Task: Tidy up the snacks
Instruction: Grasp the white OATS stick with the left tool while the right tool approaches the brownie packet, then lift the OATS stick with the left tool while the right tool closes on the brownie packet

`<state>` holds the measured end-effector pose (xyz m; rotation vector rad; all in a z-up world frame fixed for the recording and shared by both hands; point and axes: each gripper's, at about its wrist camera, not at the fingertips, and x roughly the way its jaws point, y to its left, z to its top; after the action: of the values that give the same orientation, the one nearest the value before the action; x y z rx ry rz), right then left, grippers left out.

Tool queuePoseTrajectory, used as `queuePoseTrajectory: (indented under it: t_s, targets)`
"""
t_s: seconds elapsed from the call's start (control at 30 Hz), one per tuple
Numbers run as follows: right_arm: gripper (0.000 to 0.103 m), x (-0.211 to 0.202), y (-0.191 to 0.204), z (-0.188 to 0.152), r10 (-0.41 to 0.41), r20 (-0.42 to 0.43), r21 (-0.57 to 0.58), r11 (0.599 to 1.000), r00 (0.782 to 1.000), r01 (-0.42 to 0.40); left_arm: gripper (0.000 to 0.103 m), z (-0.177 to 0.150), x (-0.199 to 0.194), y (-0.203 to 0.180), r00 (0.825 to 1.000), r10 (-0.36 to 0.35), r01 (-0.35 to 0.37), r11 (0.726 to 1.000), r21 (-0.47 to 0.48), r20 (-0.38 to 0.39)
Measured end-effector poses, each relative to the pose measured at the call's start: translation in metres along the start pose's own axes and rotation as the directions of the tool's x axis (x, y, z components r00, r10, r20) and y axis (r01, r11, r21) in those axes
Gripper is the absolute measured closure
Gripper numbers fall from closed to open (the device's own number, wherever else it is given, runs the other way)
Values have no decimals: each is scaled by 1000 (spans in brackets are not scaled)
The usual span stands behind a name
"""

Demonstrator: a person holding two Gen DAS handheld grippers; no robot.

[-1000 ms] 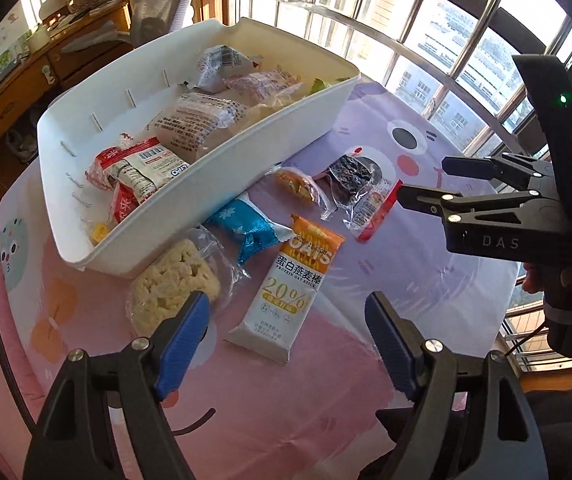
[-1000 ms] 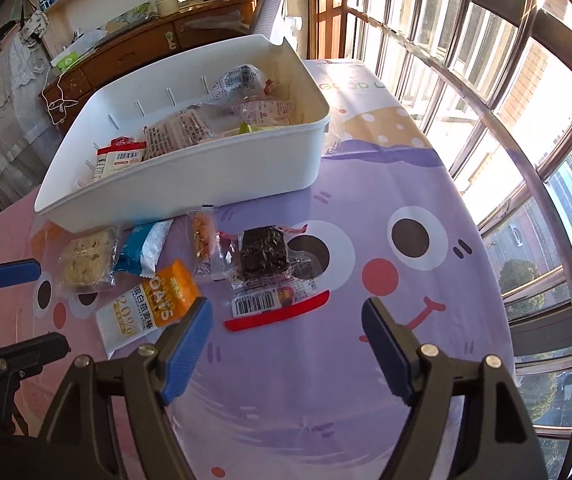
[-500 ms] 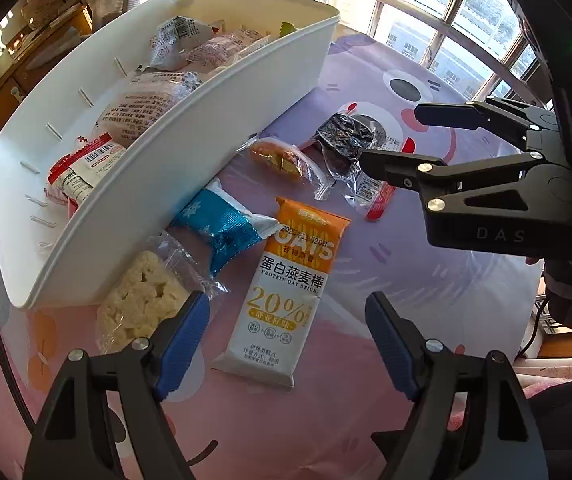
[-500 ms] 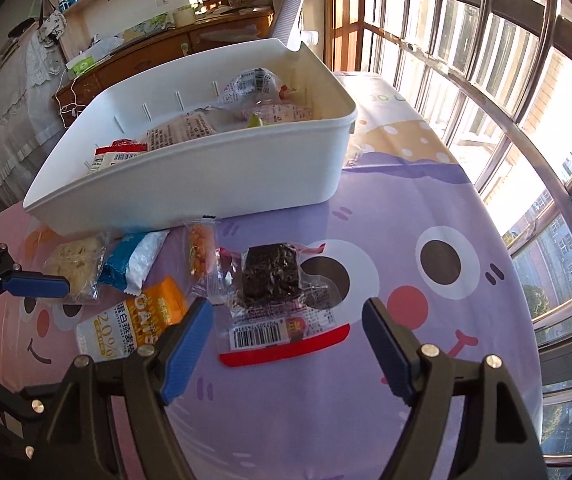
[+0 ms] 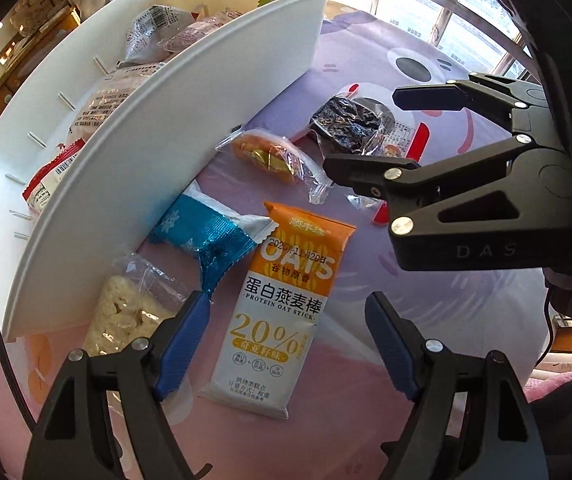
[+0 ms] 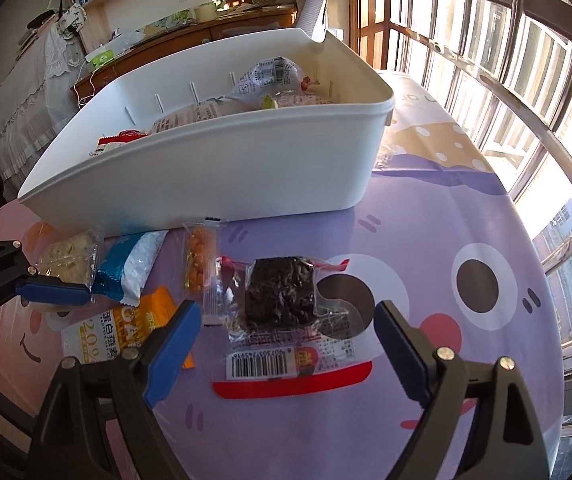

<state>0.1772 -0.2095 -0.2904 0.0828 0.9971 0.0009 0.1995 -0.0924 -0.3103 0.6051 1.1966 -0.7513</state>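
barcode (image 6: pixel 261 367) in right view, oat stick (image 5: pixel 282 312) label in left

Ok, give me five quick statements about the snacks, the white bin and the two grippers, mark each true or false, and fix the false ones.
1. The oat stick packet lies on the tablecloth outside the white bin. True.
2. The white bin is empty. False: several wrapped snacks lie in it.
3. The left gripper is shut on the oat stick packet. False: its fingers stand open on either side above the packet.
4. The dark brownie packet lies ahead of the right gripper, whose fingers are open. True.
5. The blue-wrapped snack is inside the bin. False: it lies on the cloth beside the bin wall.
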Motion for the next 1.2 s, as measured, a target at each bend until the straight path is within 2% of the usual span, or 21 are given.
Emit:
queuePoseTrajectory:
  t_s: [0.13,0.37,0.57,0.63,0.9,1.2]
  targets:
    - [14,6,1,1,19,-9,-14,1000,1000,-19,30,5,6,-4,1000,17,-17,1000,-8,-7]
    - [14,16,6,4,33,-19,-50,998,999,-33,53,16,18,-6,999,27,-28,999,-33,-33]
    - [19,18,7,7,35,-12,-85,996,999,-36,62,20,20,-12,999,12,-14,999,-50,-35]
    - [23,18,7,8,31,-11,-98,995,999,-32,62,19,19,-13,999,9,-11,998,-57,-38]
    - [26,17,5,7,44,-8,-113,993,999,-44,63,19,15,-8,999,6,-10,996,-88,-43]
    - [34,10,4,3,33,-9,-103,994,999,-33,64,4,7,6,999,-10,7,994,-110,-31]
